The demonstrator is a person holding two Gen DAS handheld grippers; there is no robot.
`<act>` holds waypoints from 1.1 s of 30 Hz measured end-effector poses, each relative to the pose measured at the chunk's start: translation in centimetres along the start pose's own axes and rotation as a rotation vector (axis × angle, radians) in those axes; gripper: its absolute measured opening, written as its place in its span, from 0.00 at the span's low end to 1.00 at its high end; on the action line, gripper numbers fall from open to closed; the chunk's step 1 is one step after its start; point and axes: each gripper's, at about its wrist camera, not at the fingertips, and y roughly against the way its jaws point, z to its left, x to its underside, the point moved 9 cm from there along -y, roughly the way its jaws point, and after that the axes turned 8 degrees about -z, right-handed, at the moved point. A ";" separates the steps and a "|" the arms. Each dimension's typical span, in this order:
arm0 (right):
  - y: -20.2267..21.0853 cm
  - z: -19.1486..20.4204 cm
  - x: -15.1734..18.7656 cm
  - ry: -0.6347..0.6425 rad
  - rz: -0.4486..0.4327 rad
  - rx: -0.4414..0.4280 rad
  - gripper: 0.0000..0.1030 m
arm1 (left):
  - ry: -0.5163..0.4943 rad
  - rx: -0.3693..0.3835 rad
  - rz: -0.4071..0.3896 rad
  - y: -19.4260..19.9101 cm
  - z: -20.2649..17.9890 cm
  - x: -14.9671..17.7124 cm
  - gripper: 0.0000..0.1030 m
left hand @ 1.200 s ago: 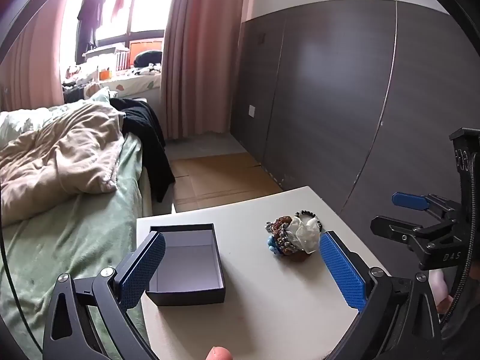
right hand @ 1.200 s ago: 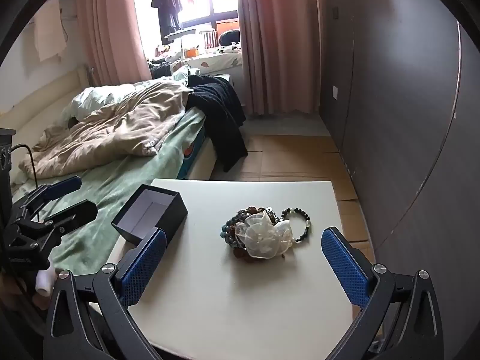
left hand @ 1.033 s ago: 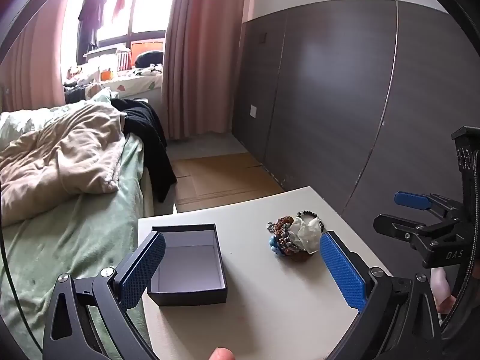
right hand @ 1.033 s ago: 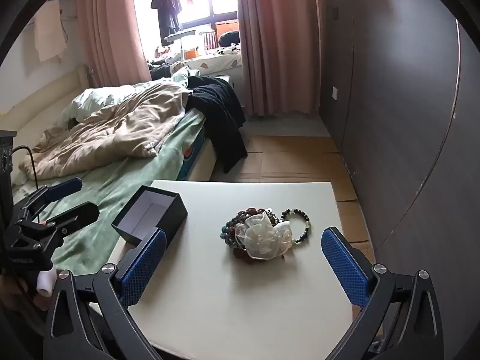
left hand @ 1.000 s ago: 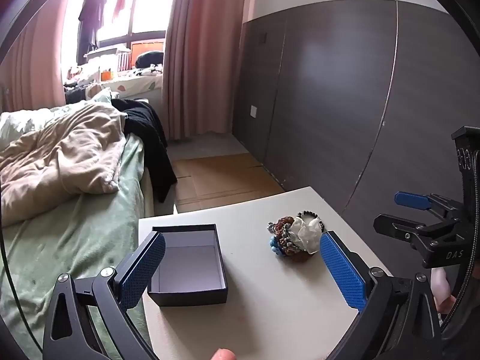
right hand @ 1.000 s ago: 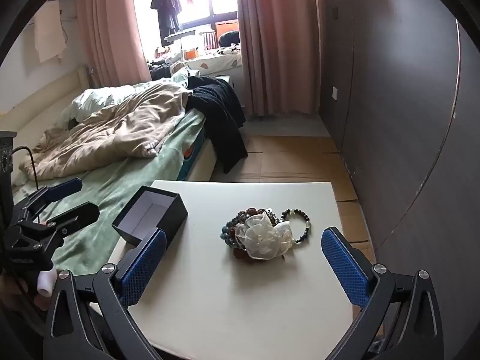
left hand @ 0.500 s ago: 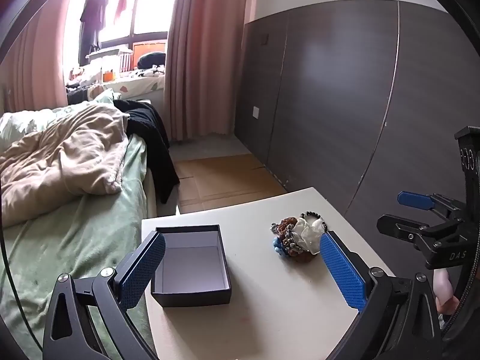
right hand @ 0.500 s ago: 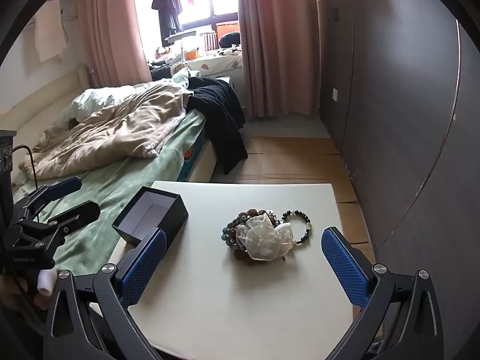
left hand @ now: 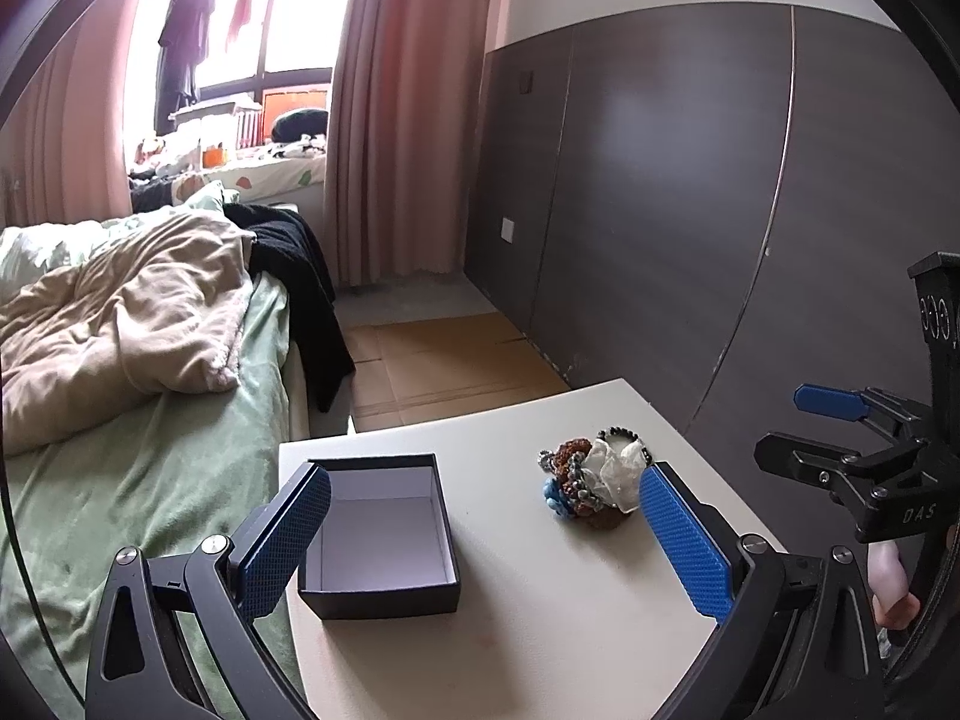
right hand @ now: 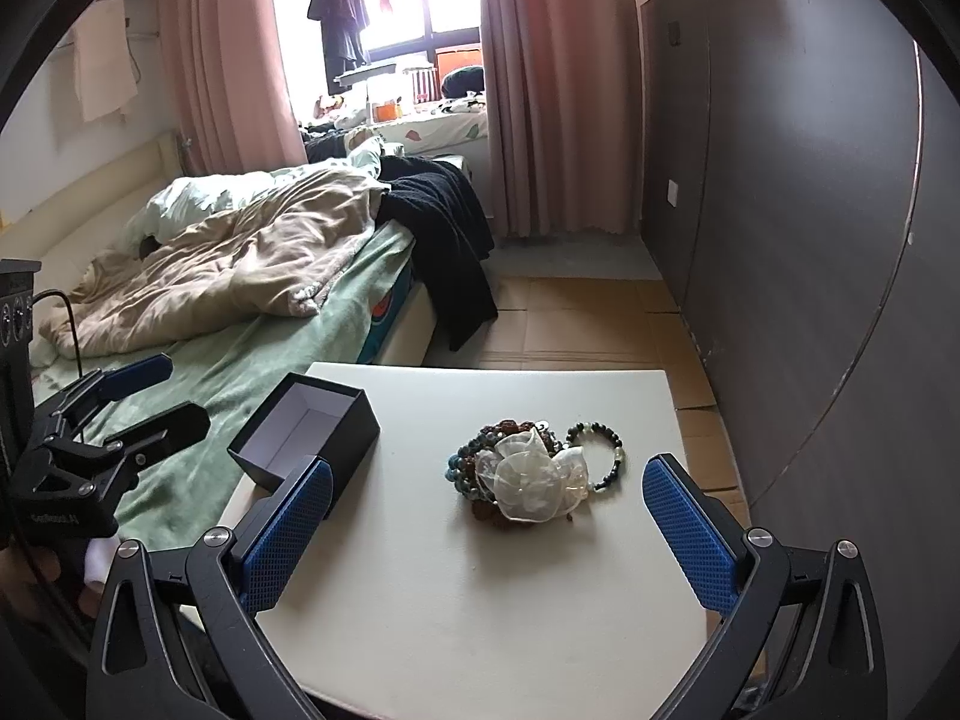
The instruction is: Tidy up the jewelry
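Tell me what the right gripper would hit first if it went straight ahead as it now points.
Probably the pile of bead bracelets with the sheer fabric bow, lying on the white table almost centred between the open jaws of the right gripper. Nothing shows in between, though depth is unclear and it may meet the tabletop first.

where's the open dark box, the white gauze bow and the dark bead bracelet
open dark cardboard box [left hand: 384, 531]: left wrist view, pale inside floor
white gauze bow [right hand: 534, 483]: right wrist view, its middle
dark bead bracelet [right hand: 613, 461]: right wrist view, its right-hand beads
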 end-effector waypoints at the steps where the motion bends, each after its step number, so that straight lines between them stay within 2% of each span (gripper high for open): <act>1: 0.0 0.0 0.0 0.000 -0.001 -0.001 1.00 | 0.001 0.001 0.000 -0.1 -0.1 0.0 1.00; 33: 0.0 -0.1 0.1 -0.001 -0.004 0.004 1.00 | -0.015 -0.006 -0.005 0.0 -0.3 -0.1 1.00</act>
